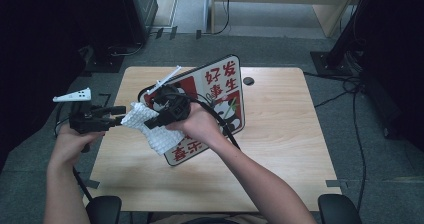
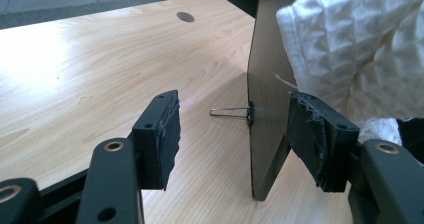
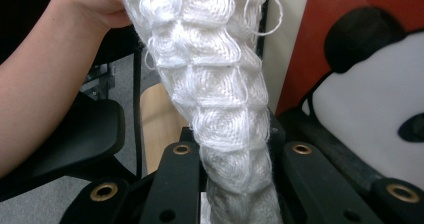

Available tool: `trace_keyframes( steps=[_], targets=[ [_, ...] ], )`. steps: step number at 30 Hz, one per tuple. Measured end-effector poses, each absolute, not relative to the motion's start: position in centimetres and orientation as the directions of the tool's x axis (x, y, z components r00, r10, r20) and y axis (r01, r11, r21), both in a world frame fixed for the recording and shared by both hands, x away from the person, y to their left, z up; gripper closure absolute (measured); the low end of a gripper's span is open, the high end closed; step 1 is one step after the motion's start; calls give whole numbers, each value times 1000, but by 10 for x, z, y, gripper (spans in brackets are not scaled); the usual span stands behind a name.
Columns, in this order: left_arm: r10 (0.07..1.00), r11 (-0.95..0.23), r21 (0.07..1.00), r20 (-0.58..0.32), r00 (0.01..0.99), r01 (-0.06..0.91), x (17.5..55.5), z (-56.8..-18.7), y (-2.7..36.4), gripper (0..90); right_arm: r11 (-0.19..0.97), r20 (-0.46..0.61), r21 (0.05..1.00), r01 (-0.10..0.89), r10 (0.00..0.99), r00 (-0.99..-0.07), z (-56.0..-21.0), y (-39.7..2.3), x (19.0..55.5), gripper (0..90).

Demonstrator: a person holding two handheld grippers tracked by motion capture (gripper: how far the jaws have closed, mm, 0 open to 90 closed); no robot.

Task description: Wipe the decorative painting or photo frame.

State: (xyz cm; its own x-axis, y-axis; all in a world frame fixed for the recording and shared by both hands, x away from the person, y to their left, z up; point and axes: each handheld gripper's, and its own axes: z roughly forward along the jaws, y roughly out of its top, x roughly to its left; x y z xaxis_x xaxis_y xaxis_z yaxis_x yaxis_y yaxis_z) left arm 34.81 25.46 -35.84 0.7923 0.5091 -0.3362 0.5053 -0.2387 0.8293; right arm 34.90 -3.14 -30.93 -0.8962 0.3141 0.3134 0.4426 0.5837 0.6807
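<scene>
Two grippers: left gripper point(image 2: 232, 139) wide open, holding nothing; right gripper point(image 3: 235, 184) squeezing white cloth point(image 3: 215, 84).
Board point(image 1: 220, 84) words: 好发事生, red.

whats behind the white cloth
A red and white panda board stands on edge on the table right behind the cloth. The cloth and right claw cover part of the board's face.

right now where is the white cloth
In the high view the white cloth hangs at the table's left-centre, clamped in the right gripper, just in front of the panda sign board; the open left gripper sits beside it.
</scene>
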Motion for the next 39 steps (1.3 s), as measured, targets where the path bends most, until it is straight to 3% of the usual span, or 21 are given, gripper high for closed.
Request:
trace_keyframes(
  steps=[39],
  targets=[
    [497,-252,832,-327,804,494,347,-353,246,388,604,347,637,479,331,-878,-359,-40,338,775]
  ],
)
